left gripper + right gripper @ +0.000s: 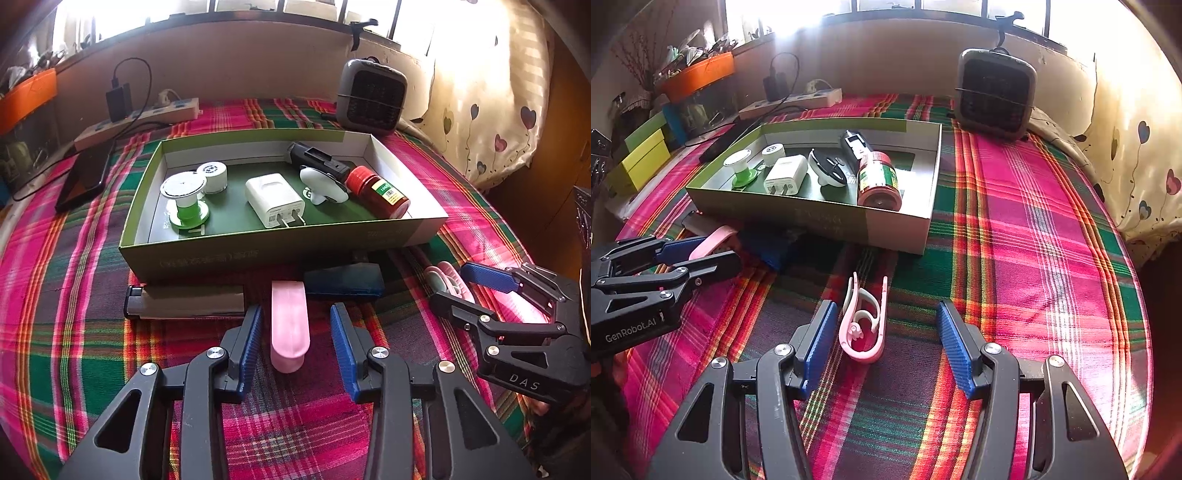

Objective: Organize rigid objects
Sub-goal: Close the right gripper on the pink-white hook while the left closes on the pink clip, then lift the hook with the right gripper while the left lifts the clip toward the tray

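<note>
- Rigid objects for sorting lie partly in the green cardboard box (258, 254) at the centre of the left wrist view and partly loose on the plaid cloth (55, 314) below it; judged from that, the task is partway done.
- Your left gripper (297, 332) straddles a pink oblong piece (289, 325) at lower centre; its jaws stand apart, a gap showing on each side, so nothing is clamped; the piece lies lengthwise between the pads, which suits a squeeze across its narrow width.
- Your right gripper (886, 339) brackets a pink clip (864, 325) at lower centre of the right wrist view; its jaws are wide apart and clear of it; the clip lies nearer the left pad.
- Inside the box you already have a green spool (186, 201), a white cap (212, 177), a white charger (273, 201), a white rounded gadget (321, 186), a black device (317, 158) and a red bottle (378, 192) lying on its side; free floor remains mainly at the near left corner.
- In your way: the box's near wall rises just beyond both pink items, so you likely need to lift over it; a silver flat case (188, 301) and a dark blue block (343, 282) sit against that wall, close to the left pads.
- Farther off, a grey heater (371, 98) at upper right, a power strip (147, 114) and a phone (83, 177) at upper left stay clear of the work.
</note>
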Demonstrator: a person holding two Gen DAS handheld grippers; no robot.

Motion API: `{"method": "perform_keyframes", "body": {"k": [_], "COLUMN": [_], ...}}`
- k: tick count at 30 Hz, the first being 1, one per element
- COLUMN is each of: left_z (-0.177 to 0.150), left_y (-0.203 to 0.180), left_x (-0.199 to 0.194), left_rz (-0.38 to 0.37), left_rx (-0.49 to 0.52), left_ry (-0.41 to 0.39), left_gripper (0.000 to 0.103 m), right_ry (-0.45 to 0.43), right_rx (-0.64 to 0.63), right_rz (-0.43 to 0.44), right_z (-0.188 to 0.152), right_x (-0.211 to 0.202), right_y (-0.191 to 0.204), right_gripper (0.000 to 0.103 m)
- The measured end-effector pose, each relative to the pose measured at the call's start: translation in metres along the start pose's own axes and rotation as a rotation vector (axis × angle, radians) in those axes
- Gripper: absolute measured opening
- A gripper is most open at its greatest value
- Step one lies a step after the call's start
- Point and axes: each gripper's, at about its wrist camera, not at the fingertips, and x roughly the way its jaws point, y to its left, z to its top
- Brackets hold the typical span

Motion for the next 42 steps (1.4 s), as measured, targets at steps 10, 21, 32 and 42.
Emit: {"method": "perform_keyframes", "body": {"k": [10, 21, 32, 42], "left_z": [0.000, 0.000, -0.002, -0.005], "left_y": [0.001, 0.001, 0.000, 0.001], "left_x": [-0.001, -0.001, -0.003, -0.011], "left_rz": [0.006, 0.006, -0.005, -0.012], "left_rx": [-0.003, -0.002, -0.006, -0.018], "left_ry": [-0.002, -0.002, -0.005, -0.022], "left_gripper": [0.025, 0.021, 0.017, 0.017], "right_ry": [-0.004, -0.008, -0.010, -0.021], "right_rx": [0.015, 0.024, 0.035, 0.034], "right_rz": [-0.016, -0.023, 0.003, 0.011], "right_z": [0.000, 0.000, -0.003, -0.003], "right_x": [-0.001, -0.003, -0.005, -0.010], "right_y": [-0.002, -0.004, -0.004, -0.002], "right_gripper": [0.045, 0.026, 0.024, 0.024]}}
